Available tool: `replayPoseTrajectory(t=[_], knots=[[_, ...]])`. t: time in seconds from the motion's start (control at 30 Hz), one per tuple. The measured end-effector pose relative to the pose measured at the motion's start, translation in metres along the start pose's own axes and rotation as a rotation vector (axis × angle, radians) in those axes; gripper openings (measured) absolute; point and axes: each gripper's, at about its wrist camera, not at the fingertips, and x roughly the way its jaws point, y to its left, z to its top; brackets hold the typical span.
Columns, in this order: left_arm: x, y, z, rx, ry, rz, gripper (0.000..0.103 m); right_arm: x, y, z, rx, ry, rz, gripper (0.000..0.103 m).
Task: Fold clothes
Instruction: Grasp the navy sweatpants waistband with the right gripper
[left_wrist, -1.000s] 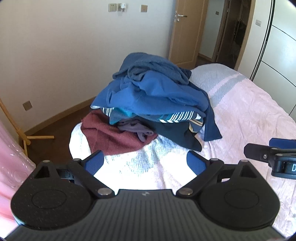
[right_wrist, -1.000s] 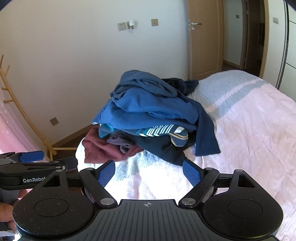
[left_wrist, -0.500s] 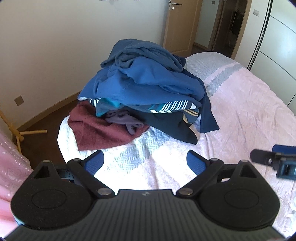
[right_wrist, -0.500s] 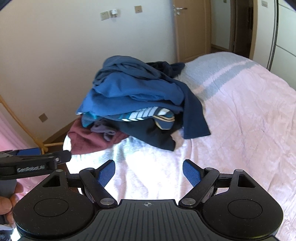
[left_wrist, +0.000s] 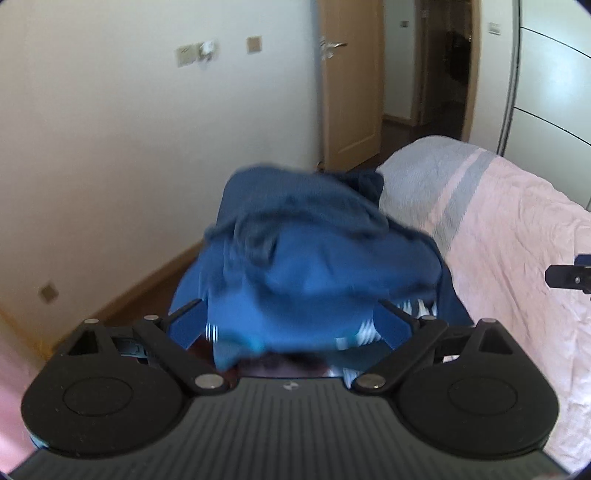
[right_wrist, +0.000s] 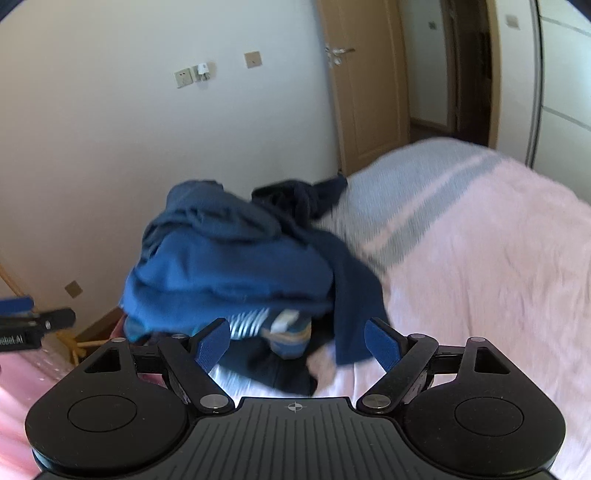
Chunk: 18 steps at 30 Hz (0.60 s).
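Note:
A heap of clothes (left_wrist: 314, 258) lies on the near corner of the bed, blue garments on top, a striped one (right_wrist: 251, 321) and dark ones below. It also shows in the right wrist view (right_wrist: 229, 273). My left gripper (left_wrist: 291, 325) is open, its blue pads on either side of the lower front of the heap, very close; I cannot tell if they touch. My right gripper (right_wrist: 297, 347) is open and empty just before the heap's right side. Each gripper shows at the other view's edge (left_wrist: 569, 275) (right_wrist: 33, 325).
The bed (right_wrist: 480, 258) has a pink cover with a pale blue band and stretches to the right. A white wall (left_wrist: 110, 129) and wooden skirting stand left of the heap. A wooden door (left_wrist: 351, 85) and a wardrobe (left_wrist: 554, 92) are at the back.
Both grippers have moved forward to the heap, which now fills the lower middle of both views. The left one's pads now flank the heap's front. Both stay open.

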Motion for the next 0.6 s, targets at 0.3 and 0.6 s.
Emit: replayPoseTrajectory(t=[0.3, 0.6], knots=[[0.162, 0.022, 0.109, 0.176, -0.057, -0.151, 0.095, 0.149, -0.004, 0.106, -0.066, 0.015, -0.054, 0.083], [0.274, 0.026, 0.147, 0.217, -0.032, -0.262, 0.095, 0.340, -0.012, 0.184, -0.147, 0.120, -0.069, 0.083]])
